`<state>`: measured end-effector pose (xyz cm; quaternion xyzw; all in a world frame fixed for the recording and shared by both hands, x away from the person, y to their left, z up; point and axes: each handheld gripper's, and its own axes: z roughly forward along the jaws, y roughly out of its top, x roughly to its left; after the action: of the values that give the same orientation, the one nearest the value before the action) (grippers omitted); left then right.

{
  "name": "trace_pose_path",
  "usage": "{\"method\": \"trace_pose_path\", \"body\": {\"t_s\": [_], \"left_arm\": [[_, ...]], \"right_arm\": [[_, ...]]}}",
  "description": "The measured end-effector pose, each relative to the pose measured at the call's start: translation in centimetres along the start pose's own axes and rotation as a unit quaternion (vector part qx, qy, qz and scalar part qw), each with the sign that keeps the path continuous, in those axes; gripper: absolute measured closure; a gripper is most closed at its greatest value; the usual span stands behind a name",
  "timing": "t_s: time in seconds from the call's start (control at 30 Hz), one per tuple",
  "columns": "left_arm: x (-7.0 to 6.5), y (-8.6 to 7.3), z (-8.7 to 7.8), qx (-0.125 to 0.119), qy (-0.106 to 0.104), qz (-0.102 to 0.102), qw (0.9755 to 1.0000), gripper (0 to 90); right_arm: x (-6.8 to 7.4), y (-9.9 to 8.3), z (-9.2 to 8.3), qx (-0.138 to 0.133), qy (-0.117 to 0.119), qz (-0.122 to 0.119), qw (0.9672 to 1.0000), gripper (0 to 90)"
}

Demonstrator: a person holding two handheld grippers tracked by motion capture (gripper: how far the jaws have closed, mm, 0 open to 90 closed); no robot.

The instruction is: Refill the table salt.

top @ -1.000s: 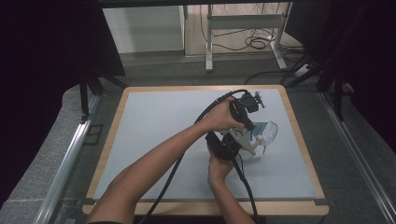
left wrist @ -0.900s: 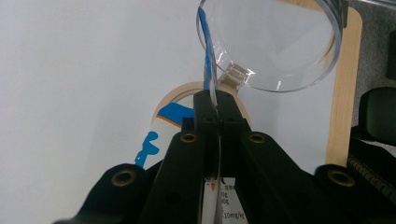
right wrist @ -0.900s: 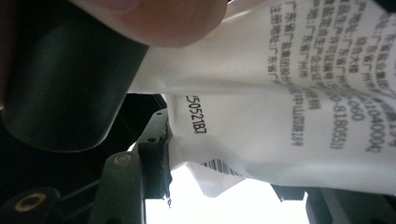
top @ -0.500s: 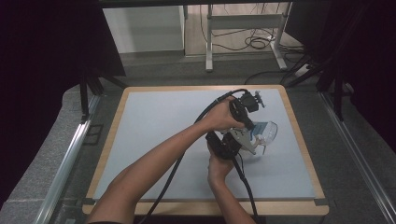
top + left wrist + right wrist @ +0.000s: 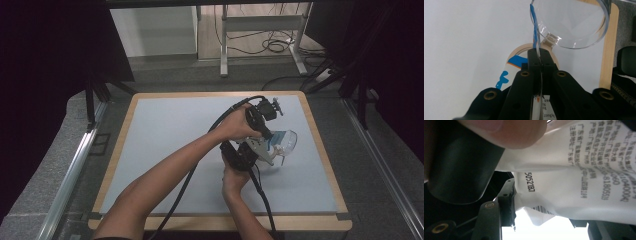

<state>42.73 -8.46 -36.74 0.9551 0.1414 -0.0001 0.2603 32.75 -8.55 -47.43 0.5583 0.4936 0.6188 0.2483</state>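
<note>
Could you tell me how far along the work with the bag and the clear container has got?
Done: both grippers have hold of the white printed bag beside the clear container. In hand: the left gripper is shut on its thin edge, and the right gripper clamps its body. Left: the container looks empty, so opening and pouring probably remain.
</note>
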Motion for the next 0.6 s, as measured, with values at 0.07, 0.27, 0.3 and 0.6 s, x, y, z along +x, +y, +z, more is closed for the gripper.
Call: {"method": "trace_pose_path", "body": {"t_s": [0.07, 0.27, 0.3, 0.6], "left_arm": [[0.06, 0.0, 0.09, 0.005, 0.001, 0.003, 1.0, 90.0], [0.09, 0.04, 0.46, 0.009, 0.001, 0.004, 1.0, 90.0], [0.09, 0.06, 0.47, 0.009, 0.001, 0.005, 0.9999, 90.0], [-0.04, 0.14, 0.49, 0.008, 0.001, 0.007, 0.9999, 90.0]], "right_arm": [[-0.05, -0.08, 0.05, -0.001, -0.001, 0.002, 1.0, 49.4], [-0.3, -0.21, 0.12, 0.001, -0.001, 0.004, 1.0, 49.4], [-0.32, -0.18, 0.12, 0.001, -0.001, 0.006, 1.0, 49.4], [-0.38, -0.03, 0.1, -0.004, 0.002, 0.014, 0.9999, 49.4]]}}
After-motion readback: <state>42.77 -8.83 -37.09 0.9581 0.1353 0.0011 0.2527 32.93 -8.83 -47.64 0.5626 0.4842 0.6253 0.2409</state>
